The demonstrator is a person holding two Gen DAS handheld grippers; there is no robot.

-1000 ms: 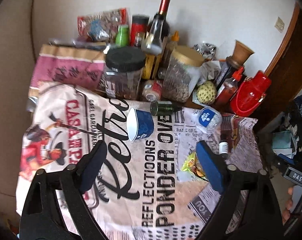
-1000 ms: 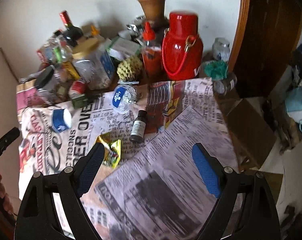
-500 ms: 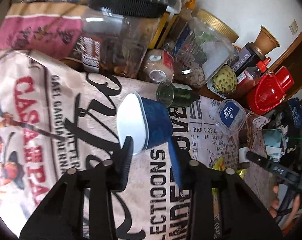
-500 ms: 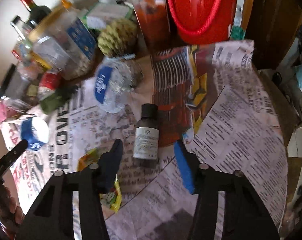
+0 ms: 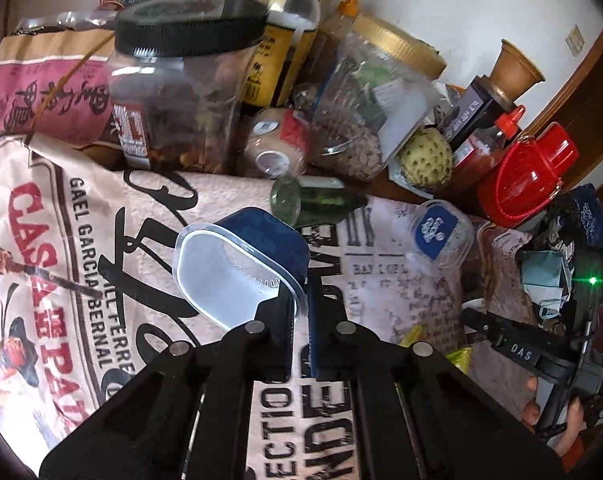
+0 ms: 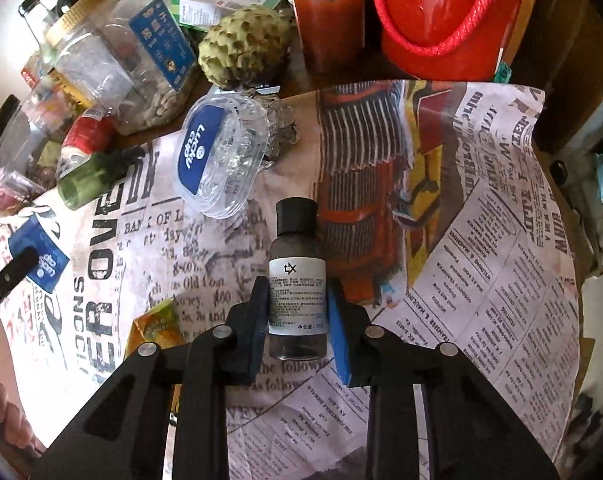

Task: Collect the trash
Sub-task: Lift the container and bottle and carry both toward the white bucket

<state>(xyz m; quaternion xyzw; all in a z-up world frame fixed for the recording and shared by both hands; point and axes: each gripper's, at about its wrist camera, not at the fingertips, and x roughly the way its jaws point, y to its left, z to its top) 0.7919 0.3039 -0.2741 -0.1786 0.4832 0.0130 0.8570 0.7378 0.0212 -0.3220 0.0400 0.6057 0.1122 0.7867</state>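
Left wrist view: my left gripper (image 5: 300,332) has closed since a second ago, when it hung wide open above the bench. Now it pinches the near rim of the blue cup (image 5: 245,264), one finger inside the white mouth, one on the outer wall. The cup lies on its side on the printed cloth (image 5: 61,280), mouth toward me, tipped up a little at the gripped edge. A green bottle (image 5: 313,202) lies just behind it, a clear tub (image 5: 439,234) with a blue label to the right, and jars stand crowded along the back. The right gripper's body shows at the right edge, near a yellow wrapper (image 5: 421,334).

Right wrist view: my right gripper (image 6: 297,308) has also gone from wide open to clamped, now on the small bottle (image 6: 297,280), pads against both sides of its white label. The bottle lies along the gripper line, black cap pointing away, resting on the newspaper (image 6: 481,280). I cannot tell whether it has left the surface yet. The yellow wrapper (image 6: 157,322) sits just left of the gripper, the clear tub (image 6: 217,160) beyond it, and the blue cup (image 6: 41,260) far left with a left finger on it.

Judgement: both grasps look made, so two pieces of trash are secured and ready to lift. Wrapper, tub and green bottle remain.
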